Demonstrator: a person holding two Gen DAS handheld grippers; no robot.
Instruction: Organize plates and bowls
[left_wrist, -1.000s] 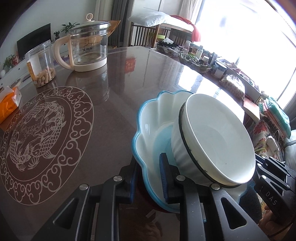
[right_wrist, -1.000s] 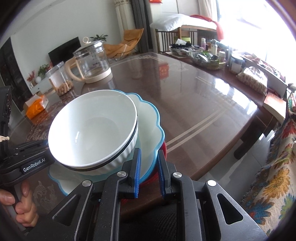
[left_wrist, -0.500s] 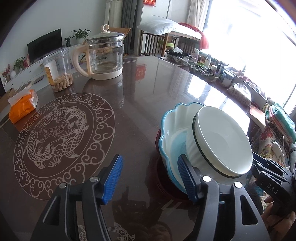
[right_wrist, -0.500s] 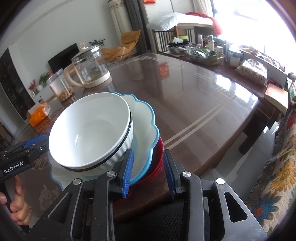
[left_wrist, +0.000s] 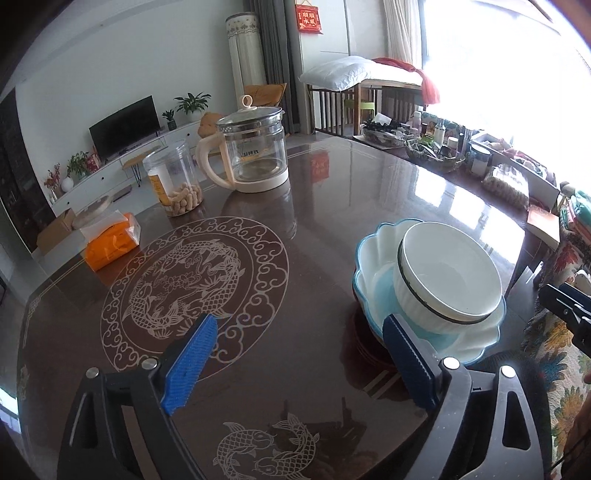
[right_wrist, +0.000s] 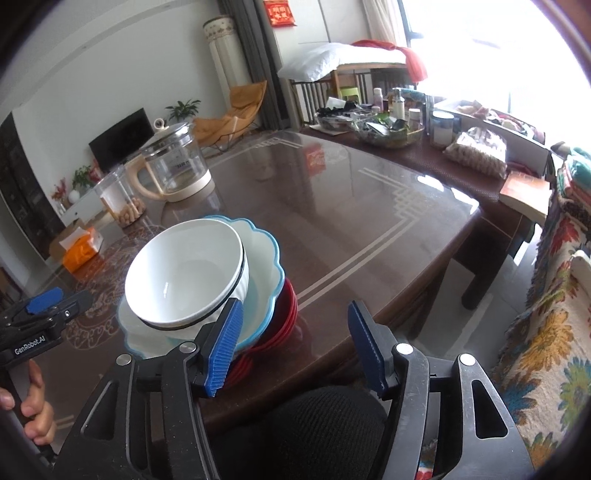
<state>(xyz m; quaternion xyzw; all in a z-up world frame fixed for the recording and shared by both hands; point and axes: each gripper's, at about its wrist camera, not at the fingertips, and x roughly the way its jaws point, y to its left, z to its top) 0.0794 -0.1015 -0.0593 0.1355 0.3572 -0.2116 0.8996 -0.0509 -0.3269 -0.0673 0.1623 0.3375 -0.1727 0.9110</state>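
"GenRobot.AI" stands in white letters on the left gripper (right_wrist: 42, 314). The red wall hanging (left_wrist: 309, 18) bears four gold Chinese characters, too small to read surely.

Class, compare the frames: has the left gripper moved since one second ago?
Yes. The left gripper has let go of the blue scalloped plate, opened, and backed away from it; the glass kettle now sits farther off.

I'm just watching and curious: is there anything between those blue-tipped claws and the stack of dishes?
Nothing visible. The white bowl sits in the blue scalloped dish on red plates. Both the left gripper and right gripper are open beside the stack, with only bare table between.
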